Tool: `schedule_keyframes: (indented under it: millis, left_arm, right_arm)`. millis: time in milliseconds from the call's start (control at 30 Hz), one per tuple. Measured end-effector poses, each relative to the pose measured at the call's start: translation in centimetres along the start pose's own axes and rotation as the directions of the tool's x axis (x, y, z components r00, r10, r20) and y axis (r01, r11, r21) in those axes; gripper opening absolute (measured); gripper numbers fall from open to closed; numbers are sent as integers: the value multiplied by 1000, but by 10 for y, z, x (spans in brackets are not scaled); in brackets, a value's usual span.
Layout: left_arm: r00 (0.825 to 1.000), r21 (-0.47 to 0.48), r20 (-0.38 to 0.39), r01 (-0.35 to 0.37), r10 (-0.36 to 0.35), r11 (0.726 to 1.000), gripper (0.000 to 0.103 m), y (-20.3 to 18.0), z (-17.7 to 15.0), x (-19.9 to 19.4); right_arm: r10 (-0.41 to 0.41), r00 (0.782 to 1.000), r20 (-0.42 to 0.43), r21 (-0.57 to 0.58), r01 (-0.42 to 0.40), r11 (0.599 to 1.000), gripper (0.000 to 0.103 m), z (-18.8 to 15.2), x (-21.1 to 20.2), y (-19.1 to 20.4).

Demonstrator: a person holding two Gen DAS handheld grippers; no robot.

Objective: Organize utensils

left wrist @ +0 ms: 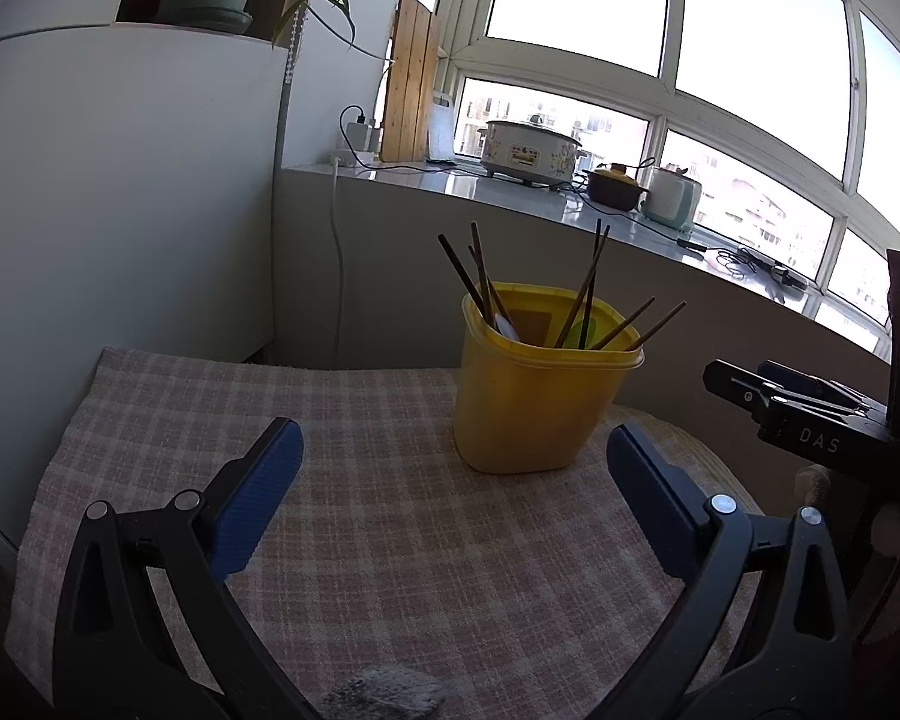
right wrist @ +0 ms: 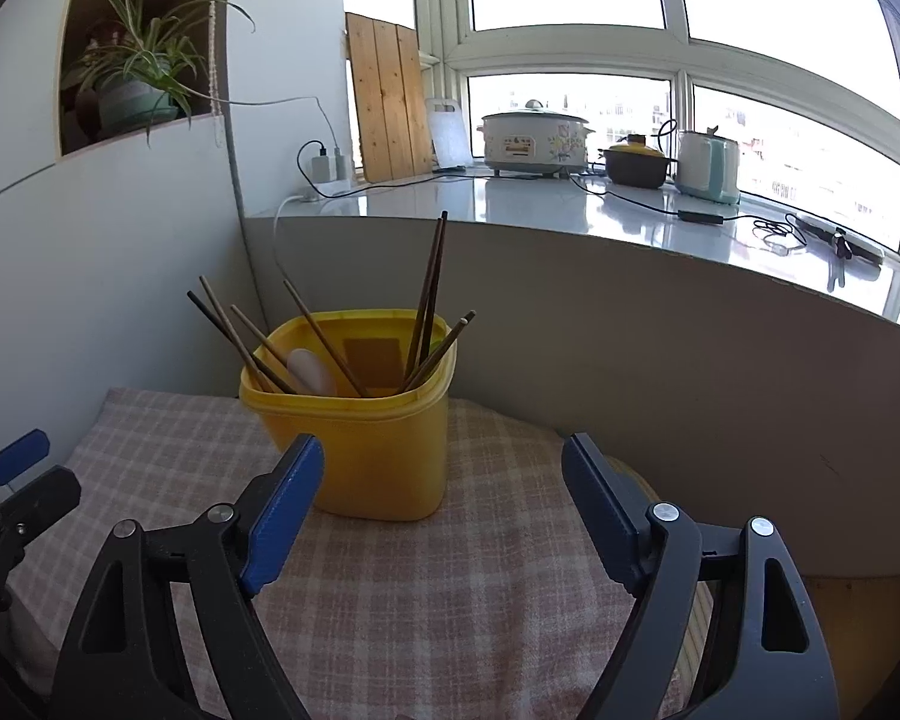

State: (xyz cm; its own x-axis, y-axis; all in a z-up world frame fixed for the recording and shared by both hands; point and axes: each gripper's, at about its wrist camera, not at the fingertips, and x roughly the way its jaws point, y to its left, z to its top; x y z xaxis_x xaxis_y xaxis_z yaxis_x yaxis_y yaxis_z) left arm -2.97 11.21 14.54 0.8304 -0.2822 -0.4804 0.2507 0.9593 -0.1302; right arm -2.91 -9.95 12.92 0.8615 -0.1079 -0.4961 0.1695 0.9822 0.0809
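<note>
Left wrist view recorded the left gripper (left wrist: 453,459) with its fingers (left wrist: 264,498) spread wide and nothing between them. The right gripper (right wrist: 441,477) was likewise found with fingers (right wrist: 285,510) parted and empty. A yellow tub (left wrist: 534,396) stood upright on a checked cloth (left wrist: 270,414) covering the counter, just ahead of both grippers and touched by neither. Chopsticks (left wrist: 588,294) were seen leaning against the tub's rim, fanned out in several directions, with a pale spoon (right wrist: 309,369) lying low inside. The tub was judged to serve as the collecting holder, the long sticks being kept upright by its walls. No loose utensil was visible on the cloth. The sorting was therefore judged largely complete, and the parted fingers consistent with nothing left to carry. Beyond, pots (right wrist: 534,141) stood on the window sill (right wrist: 570,210), well apart.
</note>
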Motion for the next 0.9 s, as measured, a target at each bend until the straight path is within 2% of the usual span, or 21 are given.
schedule_keyframes:
  millis: [267, 333, 467, 900]
  left_arm:
    - [996, 30, 0, -86, 86, 996, 103, 0, -5, 1]
    - [995, 28, 2, -97, 97, 995, 103, 1, -6, 1]
    - [994, 33, 1, -105, 105, 994, 103, 0, -7, 2]
    - [993, 25, -1, -115, 115, 993, 103, 3, -7, 2]
  right_arm:
    - [-28, 1000, 7, 27, 28, 999, 82, -6, -1, -5]
    - [-31, 999, 15, 31, 30, 999, 87, -6, -2, -5]
    - [-45, 998, 40, 26, 44, 999, 90, -6, -4, -3]
    - [-46, 998, 52, 32, 44, 998, 91, -4, -6, -4]
